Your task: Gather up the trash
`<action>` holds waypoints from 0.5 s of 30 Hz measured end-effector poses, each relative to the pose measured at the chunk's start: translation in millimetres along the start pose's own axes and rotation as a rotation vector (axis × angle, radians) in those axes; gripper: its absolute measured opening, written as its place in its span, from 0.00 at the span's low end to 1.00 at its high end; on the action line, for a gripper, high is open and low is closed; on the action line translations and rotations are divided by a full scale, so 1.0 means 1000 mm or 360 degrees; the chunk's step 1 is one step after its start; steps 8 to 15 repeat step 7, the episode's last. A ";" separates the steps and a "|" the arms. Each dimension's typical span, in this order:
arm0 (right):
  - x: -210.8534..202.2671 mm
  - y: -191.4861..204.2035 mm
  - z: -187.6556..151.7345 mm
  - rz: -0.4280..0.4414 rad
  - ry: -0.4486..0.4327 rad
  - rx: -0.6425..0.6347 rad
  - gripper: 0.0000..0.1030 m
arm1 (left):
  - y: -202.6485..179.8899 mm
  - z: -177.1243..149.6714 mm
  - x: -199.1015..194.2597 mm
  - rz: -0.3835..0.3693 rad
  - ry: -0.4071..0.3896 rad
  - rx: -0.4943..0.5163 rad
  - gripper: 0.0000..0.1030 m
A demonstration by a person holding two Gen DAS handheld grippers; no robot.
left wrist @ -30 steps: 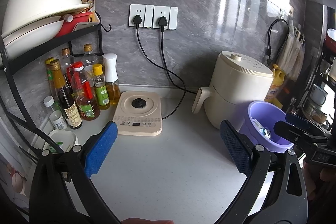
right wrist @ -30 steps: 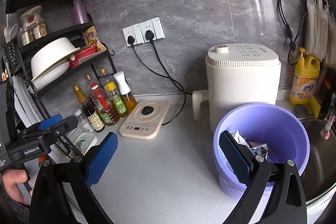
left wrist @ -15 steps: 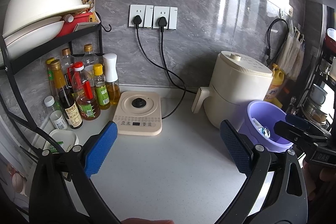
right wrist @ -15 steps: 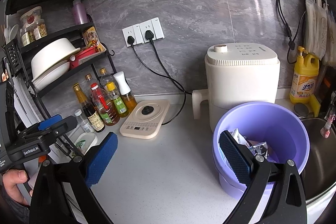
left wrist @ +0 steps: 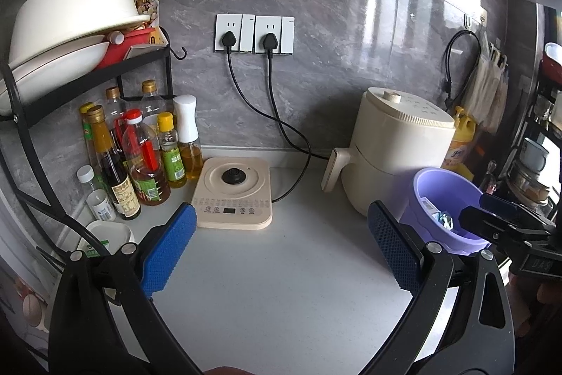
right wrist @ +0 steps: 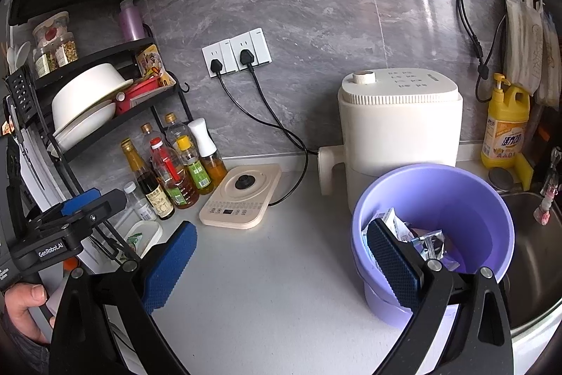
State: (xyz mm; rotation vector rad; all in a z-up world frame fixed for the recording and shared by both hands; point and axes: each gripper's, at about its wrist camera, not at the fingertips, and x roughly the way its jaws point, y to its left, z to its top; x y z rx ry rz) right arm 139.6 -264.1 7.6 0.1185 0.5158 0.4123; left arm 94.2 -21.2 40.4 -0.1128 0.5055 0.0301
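This is a home kitchen. A white countertop [right wrist: 267,287] runs along a grey marble-look wall [right wrist: 333,9]. Ahead of the right gripper [right wrist: 281,264] and to its left, a black wire rack [right wrist: 105,129] holds white bowls [right wrist: 87,94] and snack packets, with jars on top. Under the rack stand oil and sauce bottles [right wrist: 175,171]. Straight ahead lies a cream induction base [right wrist: 242,195], its cable going to the wall sockets [right wrist: 237,57]. Ahead to the right stands a cream cooking appliance [right wrist: 400,125]. Further right are a yellow dish soap bottle [right wrist: 505,125], a sponge and a steel sink [right wrist: 530,241]. Cloth bags [right wrist: 527,34] hang on wall hooks.
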 end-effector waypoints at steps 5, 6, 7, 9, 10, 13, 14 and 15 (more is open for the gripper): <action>-0.001 -0.001 -0.002 0.0006 -0.0005 0.0003 0.92 | 0.001 -0.001 0.000 -0.0011 -0.0002 -0.0006 0.94; 0.000 0.000 -0.003 0.0010 -0.0010 -0.0004 0.92 | 0.001 0.000 -0.001 0.0009 -0.0015 -0.0012 0.94; 0.002 0.000 -0.004 0.0014 -0.0009 -0.0012 0.92 | 0.004 0.000 -0.003 0.0020 -0.0030 -0.0022 0.94; 0.002 0.000 -0.004 0.0014 -0.0009 -0.0012 0.92 | 0.004 0.000 -0.003 0.0020 -0.0030 -0.0022 0.94; 0.002 0.000 -0.004 0.0014 -0.0009 -0.0012 0.92 | 0.004 0.000 -0.003 0.0020 -0.0030 -0.0022 0.94; 0.002 0.000 -0.004 0.0014 -0.0009 -0.0012 0.92 | 0.004 0.000 -0.003 0.0020 -0.0030 -0.0022 0.94; 0.002 0.000 -0.004 0.0014 -0.0009 -0.0012 0.92 | 0.004 0.000 -0.003 0.0020 -0.0030 -0.0022 0.94; 0.002 0.000 -0.004 0.0014 -0.0009 -0.0012 0.92 | 0.004 0.000 -0.003 0.0020 -0.0030 -0.0022 0.94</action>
